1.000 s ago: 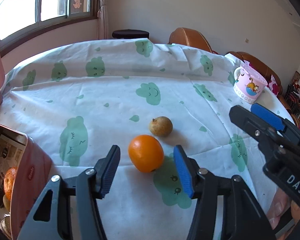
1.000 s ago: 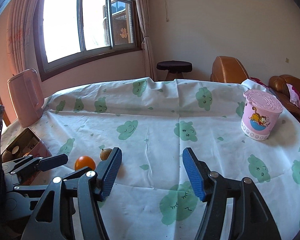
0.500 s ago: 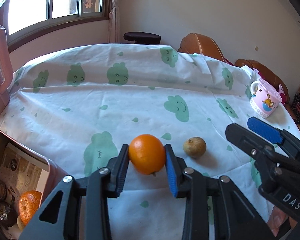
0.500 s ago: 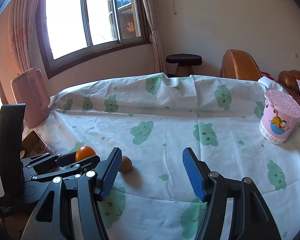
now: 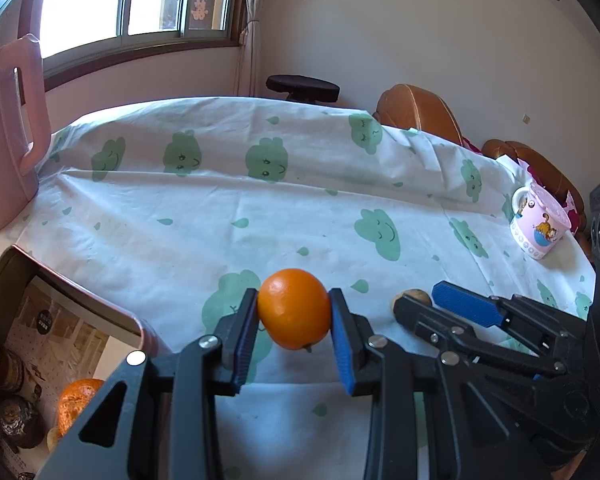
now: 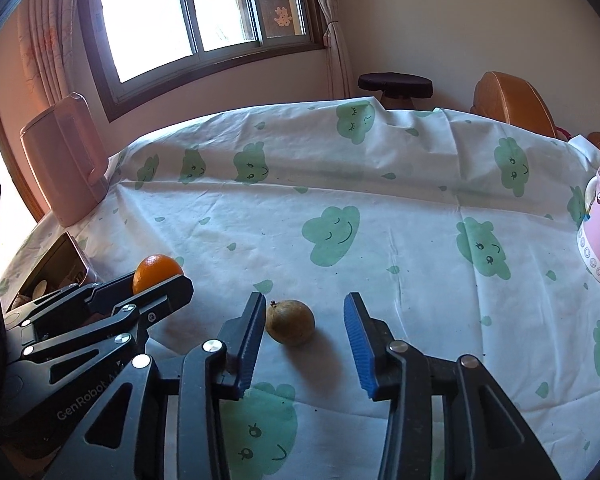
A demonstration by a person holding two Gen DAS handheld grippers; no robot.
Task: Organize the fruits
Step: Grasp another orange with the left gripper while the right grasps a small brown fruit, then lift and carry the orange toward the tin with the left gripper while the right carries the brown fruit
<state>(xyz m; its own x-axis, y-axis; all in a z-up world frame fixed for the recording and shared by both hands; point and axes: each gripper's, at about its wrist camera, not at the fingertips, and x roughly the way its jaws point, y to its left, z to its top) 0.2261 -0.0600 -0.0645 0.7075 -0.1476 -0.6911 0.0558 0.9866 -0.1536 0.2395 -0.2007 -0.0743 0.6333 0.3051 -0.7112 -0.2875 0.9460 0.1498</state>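
Bright window (image 6: pixel 204 12) daylight, fisheye-bent edges, corners perhaps slightly soft.

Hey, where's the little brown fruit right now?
In the right wrist view the brown fruit lies on the tablecloth between the closing jaws of the right gripper, nearer its left finger, with the held orange off to the left.

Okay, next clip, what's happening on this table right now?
A person is sorting fruit with a hand-held tool in each hand. The left tool is clamped on an orange, held near the open pink box that already contains fruit. The right tool is closing around a small brownish fruit that sits on the cloud-print tablecloth; the pads do not press on it yet.
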